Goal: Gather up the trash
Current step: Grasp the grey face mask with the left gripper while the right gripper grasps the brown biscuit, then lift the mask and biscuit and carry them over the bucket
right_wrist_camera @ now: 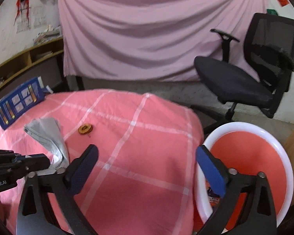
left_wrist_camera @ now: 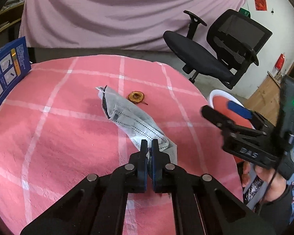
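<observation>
A crumpled grey face mask (left_wrist_camera: 127, 115) lies on the pink checked tablecloth (left_wrist_camera: 58, 127). My left gripper (left_wrist_camera: 149, 144) is shut on the mask's near end. The mask also shows in the right wrist view (right_wrist_camera: 49, 135), with the left gripper (right_wrist_camera: 45, 161) pinching it. A dried orange slice (left_wrist_camera: 136, 97) lies just beyond the mask; it also shows in the right wrist view (right_wrist_camera: 85, 129). My right gripper (right_wrist_camera: 147, 166) is open and empty, above the table's right edge beside a red bin with a white rim (right_wrist_camera: 250, 156).
A blue box (left_wrist_camera: 5, 74) stands at the table's far left edge (right_wrist_camera: 17, 103). A black office chair (left_wrist_camera: 221, 52) stands behind the table, right. The bin (left_wrist_camera: 221, 98) holds a wrapper (right_wrist_camera: 213, 197). A pink sheet (right_wrist_camera: 147, 29) hangs behind.
</observation>
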A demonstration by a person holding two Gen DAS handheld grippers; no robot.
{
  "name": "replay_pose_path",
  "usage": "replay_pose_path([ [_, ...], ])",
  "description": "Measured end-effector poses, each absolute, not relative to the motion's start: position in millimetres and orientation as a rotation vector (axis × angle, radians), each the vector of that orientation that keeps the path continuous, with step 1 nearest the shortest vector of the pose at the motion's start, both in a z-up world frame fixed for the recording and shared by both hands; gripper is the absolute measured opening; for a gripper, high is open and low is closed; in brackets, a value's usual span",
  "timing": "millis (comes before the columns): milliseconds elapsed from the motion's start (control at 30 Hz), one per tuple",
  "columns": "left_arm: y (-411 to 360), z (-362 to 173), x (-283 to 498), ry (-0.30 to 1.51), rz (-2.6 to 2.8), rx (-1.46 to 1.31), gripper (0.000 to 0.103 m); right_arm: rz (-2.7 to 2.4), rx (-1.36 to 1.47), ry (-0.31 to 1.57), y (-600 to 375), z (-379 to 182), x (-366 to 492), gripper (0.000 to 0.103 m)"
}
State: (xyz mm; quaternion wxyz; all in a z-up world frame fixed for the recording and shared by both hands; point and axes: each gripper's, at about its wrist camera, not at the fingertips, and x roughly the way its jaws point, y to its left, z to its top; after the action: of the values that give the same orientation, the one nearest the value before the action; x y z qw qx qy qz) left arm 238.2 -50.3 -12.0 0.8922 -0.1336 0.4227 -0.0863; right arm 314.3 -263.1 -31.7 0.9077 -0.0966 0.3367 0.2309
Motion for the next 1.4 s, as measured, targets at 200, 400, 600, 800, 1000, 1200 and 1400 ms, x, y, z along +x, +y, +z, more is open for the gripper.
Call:
replay_pose_path([
  [200, -38, -7, 230, 0.840, -0.179, -0.303, 0.000, 0.507, -0.263, 0.724, -251, -37, 314, 0.075],
  [400, -20, 0, 220, 0.773, -0.120, -0.291, 0.000, 0.552, -0.283, 0.723, -237, -32, 318, 0.070],
  [600, 1, -1, 214, 0.760, -0.071, -0.318, 0.000, 0.692, -0.176, 0.758, -211, -27, 335, 0.056],
  [800, 24, -3, 210, 0.752, 0.002, -0.315, 0.000, 0.716, -0.325, 0.862, -164, -54, 344, 0.041],
  [1000, 45, -9, 216, 0.772, 0.040, -0.378, 0.000, 0.735, -0.349, 0.877, -155, -59, 346, 0.041],
  [1200, 42, 0, 208, 0.726, 0.016, -0.358, 0.000, 0.744, -0.372, 0.874, -148, -60, 345, 0.028],
  [1400, 31, 16, 197, 0.646, -0.015, -0.329, 0.000, 0.733, -0.320, 0.801, -164, -47, 328, 0.028],
])
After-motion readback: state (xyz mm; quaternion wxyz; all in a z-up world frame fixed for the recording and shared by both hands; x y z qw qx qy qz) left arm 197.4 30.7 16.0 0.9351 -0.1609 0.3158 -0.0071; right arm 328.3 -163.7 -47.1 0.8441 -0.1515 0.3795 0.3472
